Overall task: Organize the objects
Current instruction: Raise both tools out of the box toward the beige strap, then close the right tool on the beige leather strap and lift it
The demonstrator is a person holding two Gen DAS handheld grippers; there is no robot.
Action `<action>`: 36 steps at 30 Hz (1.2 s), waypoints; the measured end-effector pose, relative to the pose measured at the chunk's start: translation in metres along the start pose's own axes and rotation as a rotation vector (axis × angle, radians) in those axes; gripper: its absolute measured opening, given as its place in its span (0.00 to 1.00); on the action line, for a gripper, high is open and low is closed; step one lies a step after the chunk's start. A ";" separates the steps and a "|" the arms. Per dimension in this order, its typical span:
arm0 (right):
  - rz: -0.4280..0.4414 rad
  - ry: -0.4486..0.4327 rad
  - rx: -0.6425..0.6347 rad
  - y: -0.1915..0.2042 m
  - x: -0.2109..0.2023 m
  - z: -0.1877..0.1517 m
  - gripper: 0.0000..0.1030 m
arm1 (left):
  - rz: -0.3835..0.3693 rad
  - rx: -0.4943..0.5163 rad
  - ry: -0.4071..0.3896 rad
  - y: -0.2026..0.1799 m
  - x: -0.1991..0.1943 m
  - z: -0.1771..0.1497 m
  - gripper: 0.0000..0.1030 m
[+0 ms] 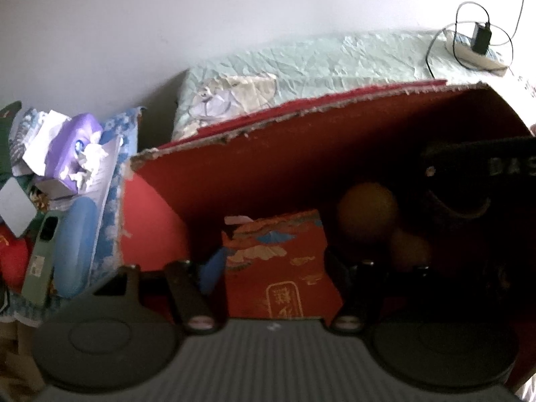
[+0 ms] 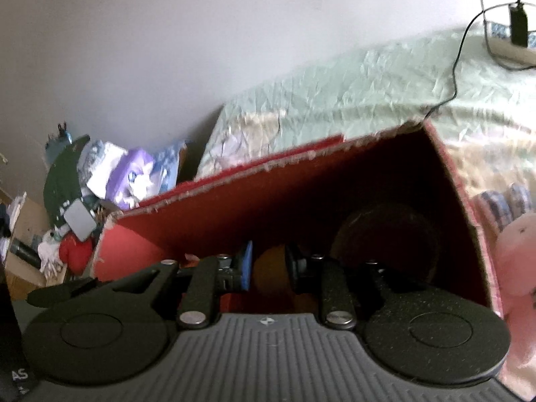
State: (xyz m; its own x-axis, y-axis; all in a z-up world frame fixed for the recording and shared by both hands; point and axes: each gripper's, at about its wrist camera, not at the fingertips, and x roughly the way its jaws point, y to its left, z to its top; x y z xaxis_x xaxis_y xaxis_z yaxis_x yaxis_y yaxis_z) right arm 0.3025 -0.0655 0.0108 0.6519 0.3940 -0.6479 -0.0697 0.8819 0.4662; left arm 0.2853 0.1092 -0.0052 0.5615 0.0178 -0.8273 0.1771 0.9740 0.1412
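Left wrist view: my left gripper [image 1: 274, 268] reaches into the red cardboard box [image 1: 301, 147], fingers spread on either side of a red patterned packet [image 1: 278, 268] standing at lower centre. I can't tell whether the pads touch it. Two orange balls [image 1: 368, 211] sit in shadow right of the packet, already inside, so I judge the box is the collection bin.

Right wrist view: my right gripper [image 2: 268, 268] is also down in the box, jaws closed around an orange ball [image 2: 268, 268], probably for release. A pink plush [image 2: 516, 268] waits outside at the right edge. Tissue pack [image 1: 77, 147] and clutter [image 1: 43, 234] stay at the left.
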 end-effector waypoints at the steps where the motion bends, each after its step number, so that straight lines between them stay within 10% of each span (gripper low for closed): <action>1: -0.005 -0.008 -0.020 0.002 -0.004 -0.001 0.25 | 0.002 0.001 -0.001 0.000 -0.001 0.000 0.66; 25: 0.250 -0.078 -0.152 0.002 -0.110 -0.048 0.29 | -0.002 -0.212 -0.187 0.006 -0.149 -0.067 0.68; 36: 0.385 0.042 -0.272 -0.001 -0.123 -0.079 0.29 | -0.096 -0.229 -0.089 -0.029 -0.157 -0.129 0.68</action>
State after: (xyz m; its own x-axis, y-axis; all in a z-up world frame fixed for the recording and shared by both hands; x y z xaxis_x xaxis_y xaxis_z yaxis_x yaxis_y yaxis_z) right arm 0.1621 -0.0942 0.0426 0.5090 0.7112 -0.4850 -0.4995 0.7029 0.5065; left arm 0.0881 0.1072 0.0505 0.6218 -0.0868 -0.7783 0.0506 0.9962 -0.0708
